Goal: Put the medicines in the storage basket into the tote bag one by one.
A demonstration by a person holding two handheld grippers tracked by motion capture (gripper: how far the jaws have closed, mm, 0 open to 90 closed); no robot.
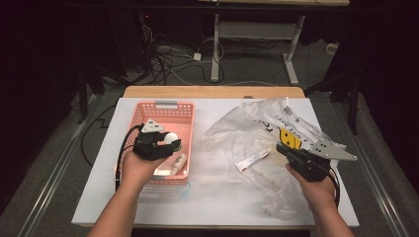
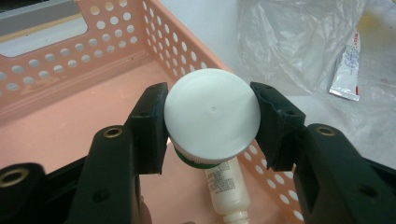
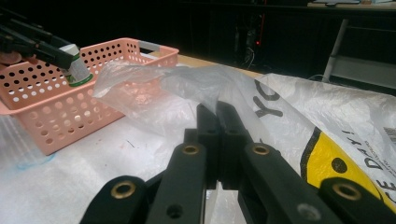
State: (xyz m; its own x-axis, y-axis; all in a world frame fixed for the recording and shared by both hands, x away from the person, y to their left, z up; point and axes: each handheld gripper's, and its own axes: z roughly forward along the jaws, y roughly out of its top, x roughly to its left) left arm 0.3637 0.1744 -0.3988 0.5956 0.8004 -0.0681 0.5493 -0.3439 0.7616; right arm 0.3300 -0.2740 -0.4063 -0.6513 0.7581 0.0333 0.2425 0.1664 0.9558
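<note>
Two grippers are working at the table. The left gripper [image 2: 212,126] is squeezing a white-capped bottle [image 2: 212,119] over the pink basket [image 1: 184,114], left of middle. One small tube [image 2: 229,186] is already lying inside. The right gripper [image 3: 217,140] is pinching the plastic bag [image 3: 187,88] shut-jawed. A sachet [image 1: 251,160] is waiting on the bag, nothing blocking the basket.

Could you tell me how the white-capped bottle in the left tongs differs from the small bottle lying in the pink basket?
The white-capped bottle is held above the pink basket by the left tongs; the small bottle lies flat on the basket floor. The held one shows a broad round cap with a green band beneath; the lying one looks slimmer. Both are whitish.
</note>
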